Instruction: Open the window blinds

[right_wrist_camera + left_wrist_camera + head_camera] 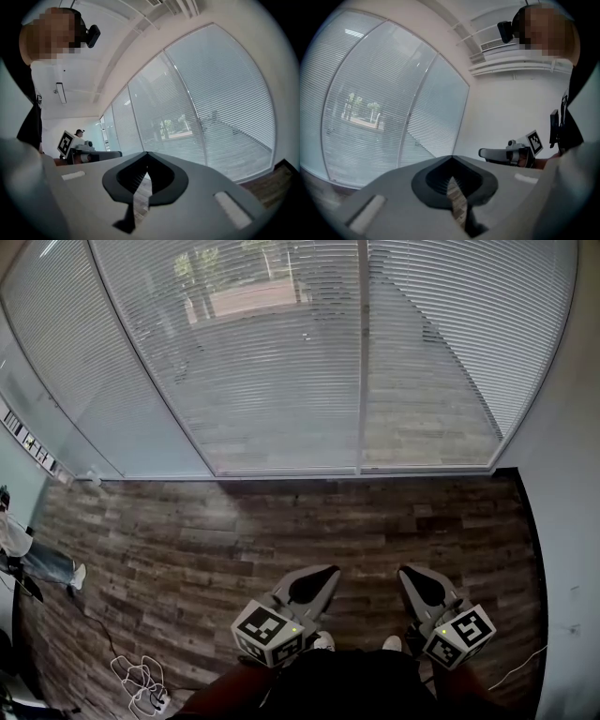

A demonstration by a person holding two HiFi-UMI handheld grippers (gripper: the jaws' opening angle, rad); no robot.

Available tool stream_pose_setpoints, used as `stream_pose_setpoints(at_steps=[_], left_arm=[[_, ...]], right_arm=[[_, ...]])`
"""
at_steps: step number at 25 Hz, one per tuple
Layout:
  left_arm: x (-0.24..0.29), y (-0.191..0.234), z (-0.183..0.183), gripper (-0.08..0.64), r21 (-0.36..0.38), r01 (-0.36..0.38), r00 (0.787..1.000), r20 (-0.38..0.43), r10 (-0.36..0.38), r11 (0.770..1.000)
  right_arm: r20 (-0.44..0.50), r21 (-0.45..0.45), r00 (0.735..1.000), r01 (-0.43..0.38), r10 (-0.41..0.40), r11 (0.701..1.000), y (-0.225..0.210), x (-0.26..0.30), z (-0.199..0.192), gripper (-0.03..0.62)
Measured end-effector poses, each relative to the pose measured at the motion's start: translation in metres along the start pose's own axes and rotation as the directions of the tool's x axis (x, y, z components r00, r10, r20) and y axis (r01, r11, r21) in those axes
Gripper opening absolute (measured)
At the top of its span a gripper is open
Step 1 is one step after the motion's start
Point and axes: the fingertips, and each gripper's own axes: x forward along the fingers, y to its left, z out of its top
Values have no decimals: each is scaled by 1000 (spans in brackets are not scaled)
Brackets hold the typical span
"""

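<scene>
White slatted blinds (281, 362) cover the tall windows ahead, and trees and paving show faintly through the slats. The blinds also fill the left gripper view (384, 112) and the right gripper view (206, 108). My left gripper (330, 570) is held low by my body, well short of the blinds, its jaws shut on nothing (451, 157). My right gripper (405, 570) hangs beside it, also shut and empty (146, 153). Each gripper shows in the other's view: the right (506, 153), the left (89, 152). No cord or wand for the blinds shows.
Wood-plank floor (281, 521) lies between me and the windows. A white mullion (362, 352) divides the panes. A wall (572, 521) stands at the right. Loose white cable (141, 681) lies on the floor at lower left, and a person (37, 559) is at the far left.
</scene>
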Motion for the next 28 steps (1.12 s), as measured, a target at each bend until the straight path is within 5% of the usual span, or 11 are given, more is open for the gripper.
stream_pose_setpoints(at_steps=[15, 28], left_arm=[[-22, 46, -6, 2, -20, 65, 998, -9, -65, 998], [26, 76, -15, 2, -76, 2, 999, -44, -5, 997]], right_arm=[[-32, -9, 997, 75, -76, 997, 34, 37, -13, 28], [-75, 28, 997, 32, -29, 999, -24, 69, -12, 28]])
